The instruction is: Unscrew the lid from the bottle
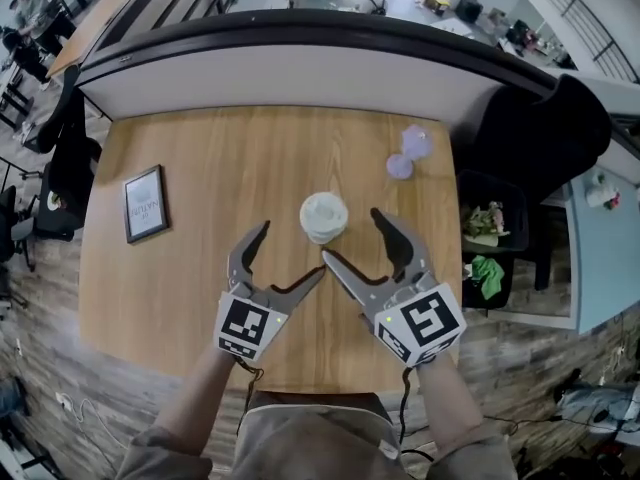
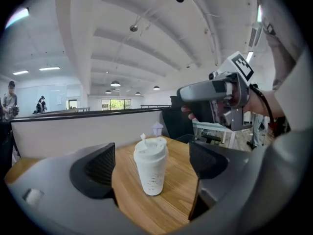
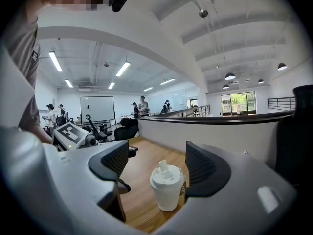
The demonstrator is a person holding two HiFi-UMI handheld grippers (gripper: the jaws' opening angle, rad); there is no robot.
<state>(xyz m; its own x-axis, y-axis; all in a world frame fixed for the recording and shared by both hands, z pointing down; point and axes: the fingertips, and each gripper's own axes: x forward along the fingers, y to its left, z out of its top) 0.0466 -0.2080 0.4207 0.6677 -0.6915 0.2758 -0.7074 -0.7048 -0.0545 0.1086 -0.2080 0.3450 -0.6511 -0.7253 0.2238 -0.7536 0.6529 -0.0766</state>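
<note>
A white bottle (image 1: 323,216) with a white lid and a flip spout stands upright near the middle of the wooden table (image 1: 190,288). My left gripper (image 1: 293,248) is open, just short of the bottle on its near left. My right gripper (image 1: 350,235) is open too, close on the bottle's near right. In the left gripper view the bottle (image 2: 151,168) stands beyond and between the dark pads (image 2: 100,169), apart from both. The right gripper view shows the bottle (image 3: 167,187) likewise between its pads (image 3: 205,168), untouched. Neither gripper holds anything.
A framed picture (image 1: 145,204) lies on the table's left part. A small lilac object (image 1: 408,152) sits at the far right. A black chair (image 1: 545,128) and a bin (image 1: 490,233) with rubbish stand right of the table. A low wall (image 1: 300,73) runs behind the far edge.
</note>
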